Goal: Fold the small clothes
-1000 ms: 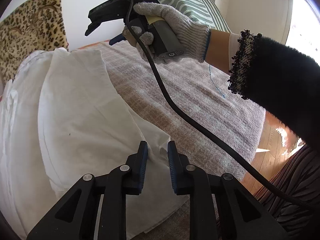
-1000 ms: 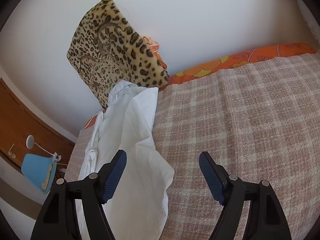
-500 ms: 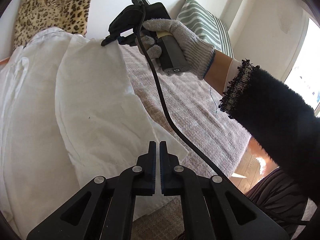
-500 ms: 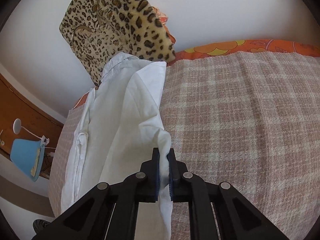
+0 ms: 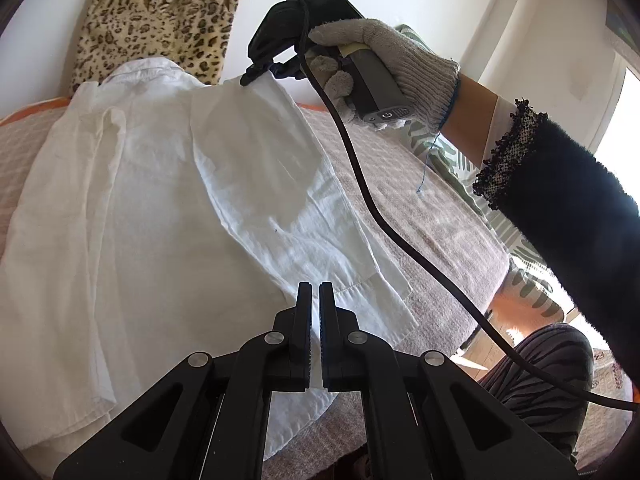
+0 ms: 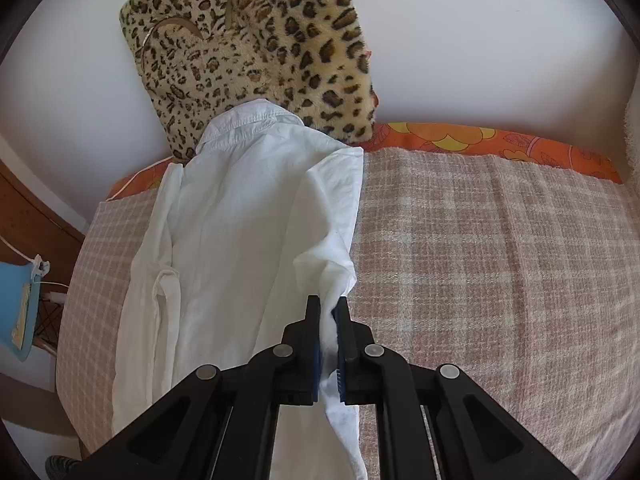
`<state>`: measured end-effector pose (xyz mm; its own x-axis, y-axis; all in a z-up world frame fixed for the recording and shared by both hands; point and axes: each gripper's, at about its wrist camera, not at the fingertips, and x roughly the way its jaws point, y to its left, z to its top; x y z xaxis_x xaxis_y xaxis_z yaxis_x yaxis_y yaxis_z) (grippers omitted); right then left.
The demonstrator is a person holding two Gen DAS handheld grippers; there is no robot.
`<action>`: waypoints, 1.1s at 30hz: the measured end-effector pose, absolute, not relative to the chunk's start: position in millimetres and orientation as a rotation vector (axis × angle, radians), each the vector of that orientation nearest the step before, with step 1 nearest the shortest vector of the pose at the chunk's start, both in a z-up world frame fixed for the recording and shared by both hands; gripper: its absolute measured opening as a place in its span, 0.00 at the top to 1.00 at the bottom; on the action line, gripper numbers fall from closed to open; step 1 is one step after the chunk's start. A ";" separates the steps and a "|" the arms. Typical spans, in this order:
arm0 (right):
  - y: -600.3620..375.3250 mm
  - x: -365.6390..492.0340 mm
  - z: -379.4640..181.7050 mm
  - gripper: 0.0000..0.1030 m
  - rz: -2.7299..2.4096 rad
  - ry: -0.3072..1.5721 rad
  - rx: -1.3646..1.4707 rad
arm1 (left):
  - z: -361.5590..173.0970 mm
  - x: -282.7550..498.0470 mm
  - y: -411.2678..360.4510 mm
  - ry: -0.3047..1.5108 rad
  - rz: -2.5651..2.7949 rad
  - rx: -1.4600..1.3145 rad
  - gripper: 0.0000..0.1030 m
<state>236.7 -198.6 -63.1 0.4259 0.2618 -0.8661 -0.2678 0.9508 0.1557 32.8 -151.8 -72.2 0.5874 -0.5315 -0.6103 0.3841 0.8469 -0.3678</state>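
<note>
A white collared shirt (image 5: 152,208) lies on the checked bed cover (image 5: 432,232), collar toward the leopard cushion; it also shows in the right wrist view (image 6: 240,216). My left gripper (image 5: 315,292) is shut on the shirt's lower hem. My right gripper (image 6: 329,308) is shut on the shirt's right edge and lifts it off the cover. In the left wrist view the right gripper (image 5: 246,79) is seen at the shirt's far corner, held by a gloved hand.
A leopard-print cushion (image 6: 256,52) leans on the white wall behind the collar. An orange flowered sheet (image 6: 480,140) edges the bed. A striped pillow (image 5: 456,160) lies at the right. A blue lamp (image 6: 20,312) stands on a side table to the left. A black cable (image 5: 384,220) hangs from the right gripper.
Both grippers closed on the shirt: the left on the hem, the right on the right edge. Both then lifted, pulling that side of the shirt up and inward.
</note>
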 end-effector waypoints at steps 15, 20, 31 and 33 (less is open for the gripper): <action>-47.9 233.5 -83.7 0.96 0.306 1.180 -0.326 | -63.6 44.2 -59.6 0.728 -0.403 -0.250 0.98; -25.4 239.4 -104.6 0.96 0.319 1.211 -0.317 | -65.9 45.9 -43.3 0.731 -0.375 -0.299 0.98; -51.6 235.4 -98.4 0.67 0.529 1.198 -0.039 | -70.1 46.2 -41.6 0.760 -0.378 -0.324 0.95; -75.8 225.5 -79.0 0.68 0.566 1.132 0.040 | -70.3 45.8 -46.1 0.765 -0.391 -0.320 0.95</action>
<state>225.5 -75.8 -79.0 0.3008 0.4460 -0.8430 -0.4066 0.8595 0.3097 45.8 -46.1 -70.3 0.6562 -0.4524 -0.6039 0.2241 0.8811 -0.4165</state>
